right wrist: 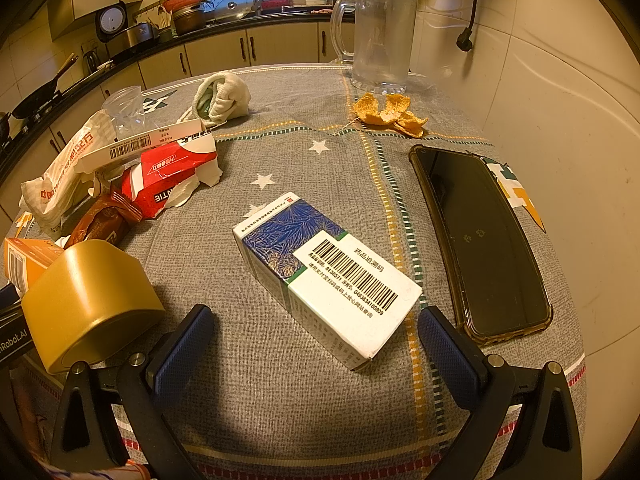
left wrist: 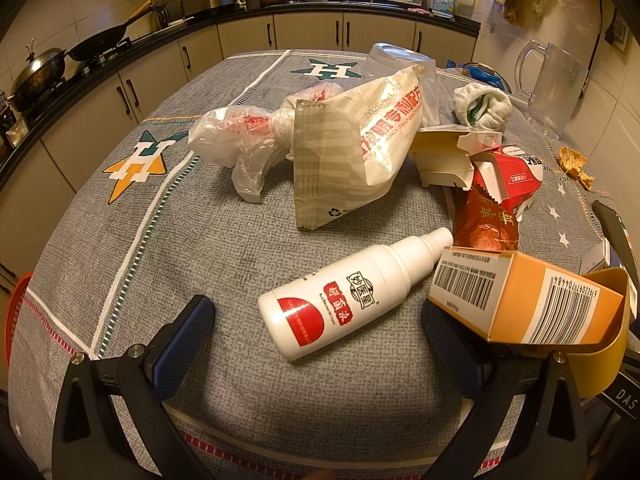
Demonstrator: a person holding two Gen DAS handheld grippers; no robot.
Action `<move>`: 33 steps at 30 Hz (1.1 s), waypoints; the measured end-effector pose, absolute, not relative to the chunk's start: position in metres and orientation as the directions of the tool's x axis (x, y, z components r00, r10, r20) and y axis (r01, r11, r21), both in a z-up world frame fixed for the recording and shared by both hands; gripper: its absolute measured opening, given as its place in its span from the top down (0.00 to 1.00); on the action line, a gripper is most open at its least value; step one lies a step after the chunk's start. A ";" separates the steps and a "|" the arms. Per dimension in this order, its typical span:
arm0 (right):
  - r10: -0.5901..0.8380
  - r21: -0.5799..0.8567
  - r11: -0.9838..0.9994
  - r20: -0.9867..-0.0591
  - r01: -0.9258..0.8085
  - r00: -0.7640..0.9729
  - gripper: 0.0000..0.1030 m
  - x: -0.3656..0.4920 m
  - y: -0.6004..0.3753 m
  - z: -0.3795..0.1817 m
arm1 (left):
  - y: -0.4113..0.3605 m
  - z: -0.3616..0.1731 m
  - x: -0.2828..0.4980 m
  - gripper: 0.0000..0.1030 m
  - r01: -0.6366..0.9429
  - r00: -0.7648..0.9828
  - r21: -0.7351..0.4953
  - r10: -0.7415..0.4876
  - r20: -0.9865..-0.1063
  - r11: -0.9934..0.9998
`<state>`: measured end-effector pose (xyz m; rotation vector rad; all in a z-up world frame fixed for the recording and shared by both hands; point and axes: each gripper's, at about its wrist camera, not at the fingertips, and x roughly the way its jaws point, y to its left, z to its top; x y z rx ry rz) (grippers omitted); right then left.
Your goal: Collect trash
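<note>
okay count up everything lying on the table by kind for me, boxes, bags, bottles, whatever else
Cardboard boxes: 4 (orange box, blue-and-white box, torn red carton, white opened box)
Bags and wrappers: 4
Spray bottle: 1
Orange peel: 1
Rolled socks: 1
Phone: 1
Glass mug: 1
Total: 13

Before our left gripper [left wrist: 318,354] the white bottle [left wrist: 352,294] lies between the wide-apart fingers, with bare desk [left wrist: 168,248] cloth to its left. On its right an orange box [left wrist: 520,300] crowds the right finger, and torn wrappers [left wrist: 496,184] and a paper bag [left wrist: 352,148] block the way beyond. Our right gripper [right wrist: 316,350] straddles a blue-and-white box [right wrist: 326,274]; a phone [right wrist: 480,240] lies just beside it on the right, a gold cup [right wrist: 92,304] to the left.
</note>
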<state>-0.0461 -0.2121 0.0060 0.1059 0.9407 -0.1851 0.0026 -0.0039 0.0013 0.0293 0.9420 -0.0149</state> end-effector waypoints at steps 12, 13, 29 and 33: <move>-0.104 0.012 0.981 -0.815 0.196 0.570 0.00 -0.046 -0.213 0.005 | -0.004 0.001 0.003 0.00 0.026 0.588 0.018 0.000 -0.809 1.000; -0.104 0.011 0.981 -0.815 0.195 0.569 0.00 -0.047 -0.213 0.006 | -0.004 0.001 0.003 0.00 0.026 0.588 0.018 0.000 -0.809 0.999; -0.093 0.012 0.984 -0.821 0.180 0.564 0.00 -0.039 -0.214 0.005 | -0.002 0.003 -0.001 0.00 0.039 0.587 0.017 -0.009 -0.809 0.999; -0.098 0.009 0.983 -0.822 0.184 0.562 0.00 -0.039 -0.214 0.006 | 0.004 0.007 -0.005 0.00 0.054 0.584 0.021 -0.014 -0.812 0.998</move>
